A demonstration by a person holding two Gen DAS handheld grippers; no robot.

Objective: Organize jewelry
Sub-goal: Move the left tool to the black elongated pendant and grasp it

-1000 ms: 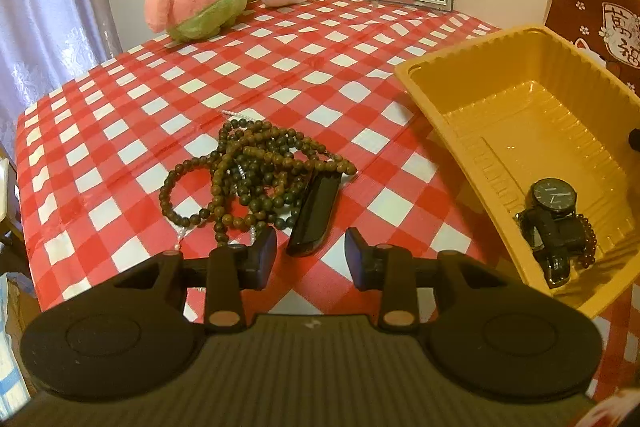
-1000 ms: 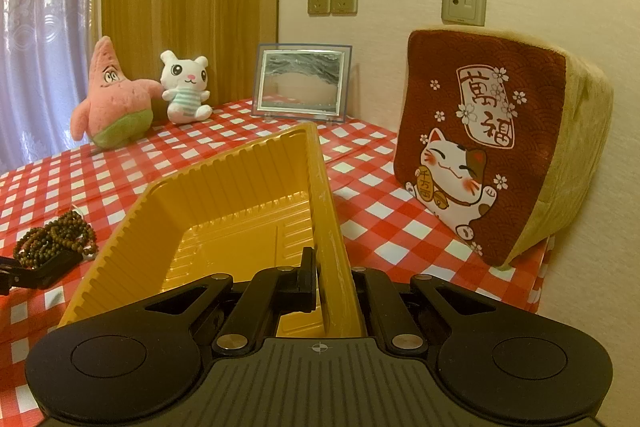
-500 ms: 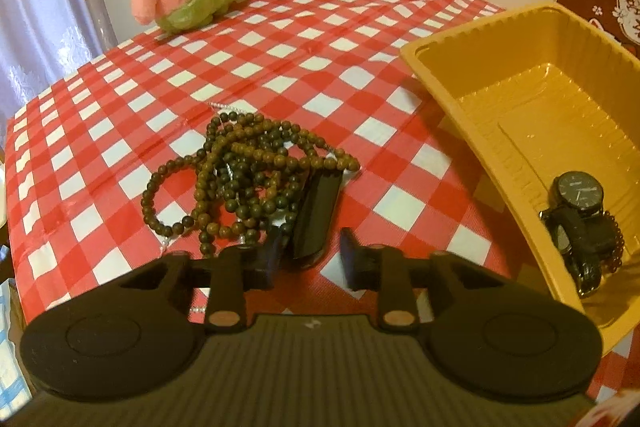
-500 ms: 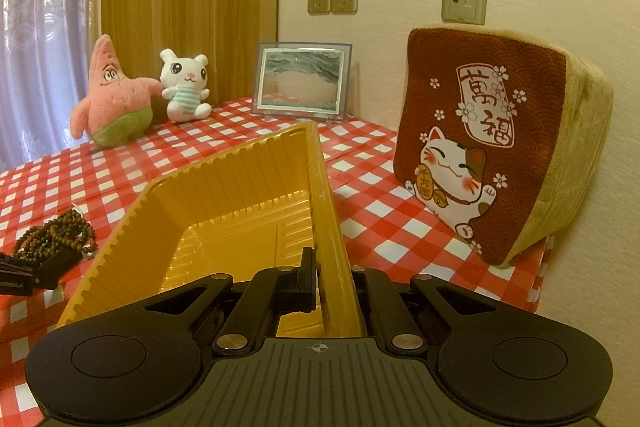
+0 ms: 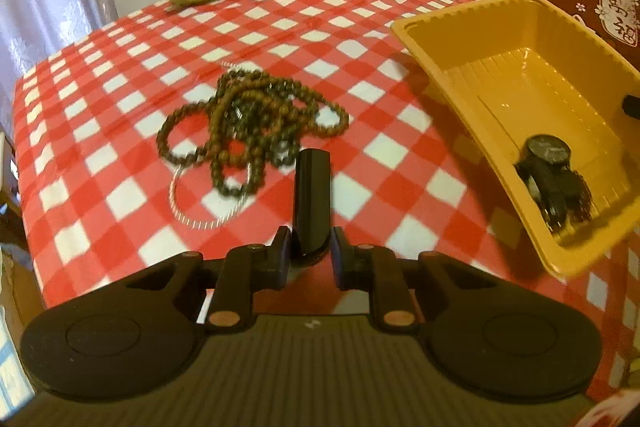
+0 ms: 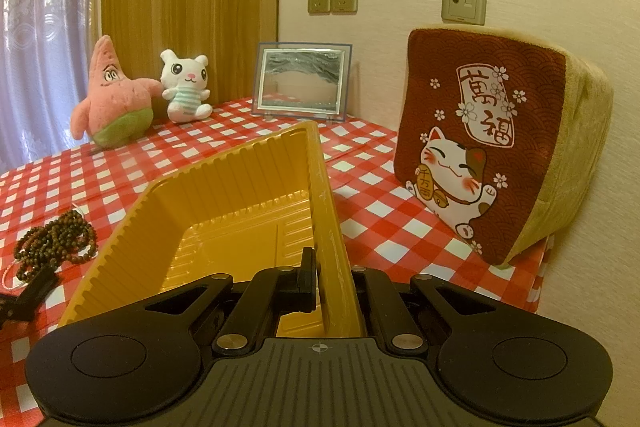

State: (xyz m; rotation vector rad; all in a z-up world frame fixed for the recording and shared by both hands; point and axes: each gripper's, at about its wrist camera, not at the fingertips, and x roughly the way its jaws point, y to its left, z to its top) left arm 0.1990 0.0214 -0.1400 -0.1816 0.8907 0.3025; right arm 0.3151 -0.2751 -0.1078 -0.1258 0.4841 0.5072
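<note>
- Pointing its long axis away, far end up, a black bar (image 5: 312, 199) sits between the closing left tool (image 5: 310, 255).
- Right tool (image 6: 332, 283) clamps the tray (image 6: 324, 195) rim.
- Only the left view shows the watch (image 5: 552, 179) inside.

Plush toys (image 6: 116, 95) — picture frame (image 6: 302, 81) — cushion (image 6: 500, 143)

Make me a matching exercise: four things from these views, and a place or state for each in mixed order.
Things:
1. watch
2. black bar
3. bead strands
4. yellow tray

Places or states:
A. heaped on the checked cloth
B. rim pinched by the right gripper
C. lying in the tray
D. between the left gripper fingers

Pairs: 1-C, 2-D, 3-A, 4-B
</note>
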